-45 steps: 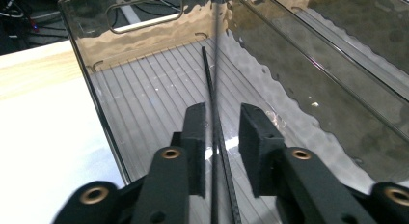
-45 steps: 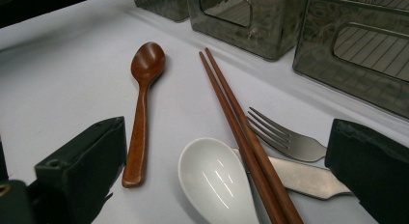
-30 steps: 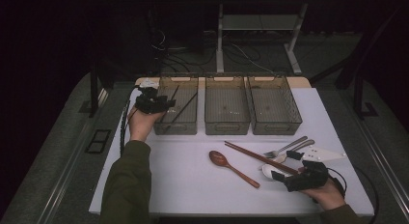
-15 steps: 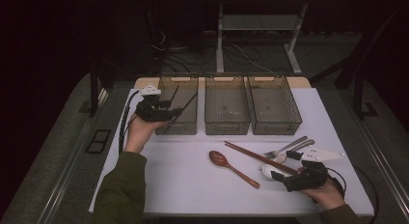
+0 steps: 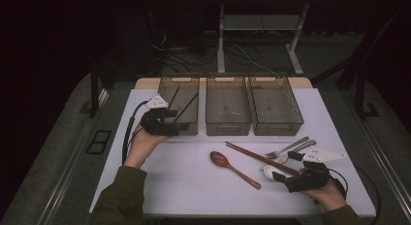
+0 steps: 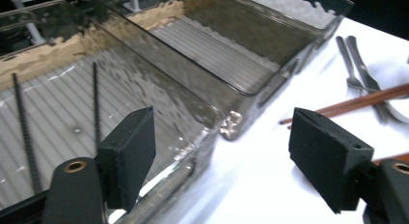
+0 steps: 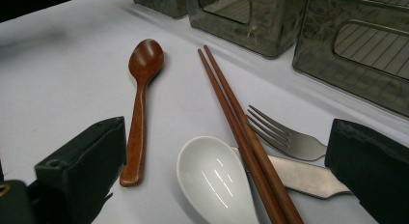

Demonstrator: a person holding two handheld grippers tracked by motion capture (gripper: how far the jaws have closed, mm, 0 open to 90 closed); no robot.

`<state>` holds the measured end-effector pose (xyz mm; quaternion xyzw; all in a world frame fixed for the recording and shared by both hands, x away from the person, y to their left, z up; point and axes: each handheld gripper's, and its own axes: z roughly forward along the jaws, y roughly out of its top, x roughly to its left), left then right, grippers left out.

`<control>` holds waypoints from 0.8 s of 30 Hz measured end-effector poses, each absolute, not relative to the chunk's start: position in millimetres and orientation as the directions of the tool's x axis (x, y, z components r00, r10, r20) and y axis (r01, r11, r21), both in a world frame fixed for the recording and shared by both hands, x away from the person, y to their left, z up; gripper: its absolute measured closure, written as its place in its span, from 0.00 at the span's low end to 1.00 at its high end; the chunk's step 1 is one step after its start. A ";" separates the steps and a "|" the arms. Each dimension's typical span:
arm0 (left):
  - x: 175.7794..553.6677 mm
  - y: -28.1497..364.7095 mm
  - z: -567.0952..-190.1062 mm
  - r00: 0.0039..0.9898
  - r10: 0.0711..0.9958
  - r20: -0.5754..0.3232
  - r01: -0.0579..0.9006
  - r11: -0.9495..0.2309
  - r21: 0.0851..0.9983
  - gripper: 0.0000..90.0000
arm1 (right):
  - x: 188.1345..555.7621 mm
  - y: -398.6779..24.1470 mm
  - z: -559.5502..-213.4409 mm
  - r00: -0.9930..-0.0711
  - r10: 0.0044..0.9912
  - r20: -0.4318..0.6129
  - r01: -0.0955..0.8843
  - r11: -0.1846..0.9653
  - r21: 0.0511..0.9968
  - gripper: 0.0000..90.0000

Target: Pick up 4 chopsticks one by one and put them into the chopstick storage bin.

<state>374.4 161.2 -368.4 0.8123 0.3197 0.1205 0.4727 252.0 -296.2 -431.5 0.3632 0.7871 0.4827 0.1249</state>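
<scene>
three clear bins stand in a row at the upper middle of the high view, and the utensils lie loose on the white desk below them, so the work looks like sorting cutlery by kind. the left bin already holds two black chopsticks, leaning against its far wall. the left gripper hovers at that bin's near edge, its jaws released, just having been opening, with nothing between them. the right gripper sits low at the lower right of the high view, jaws spread wide around the white spoon and the brown chopsticks crossing it, touching neither pad. the wooden spoon lies beside them, the fork under the chopsticks.
</scene>
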 end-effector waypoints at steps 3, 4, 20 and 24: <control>365.7 158.1 -372.2 0.772 0.629 -0.092 0.399 -0.367 0.840 0.22 | 251.8 -296.2 -431.5 -0.704 0.693 0.155 0.451 0.268 0.852 0.02; 362.8 157.4 -373.4 0.774 0.627 -0.089 0.399 -0.372 0.838 0.21 | 251.8 -296.3 -431.5 -0.702 0.695 0.155 0.453 0.267 0.851 0.02; 317.3 165.8 -395.3 0.786 0.614 -0.077 0.372 -0.369 0.852 0.09 | 250.8 -296.9 -430.7 -0.702 0.696 0.149 0.447 0.267 0.854 0.02; 306.5 166.8 -401.6 0.792 0.607 -0.071 0.366 -0.379 0.850 0.03 | 250.7 -296.2 -430.4 -0.706 0.693 0.146 0.444 0.273 0.853 0.02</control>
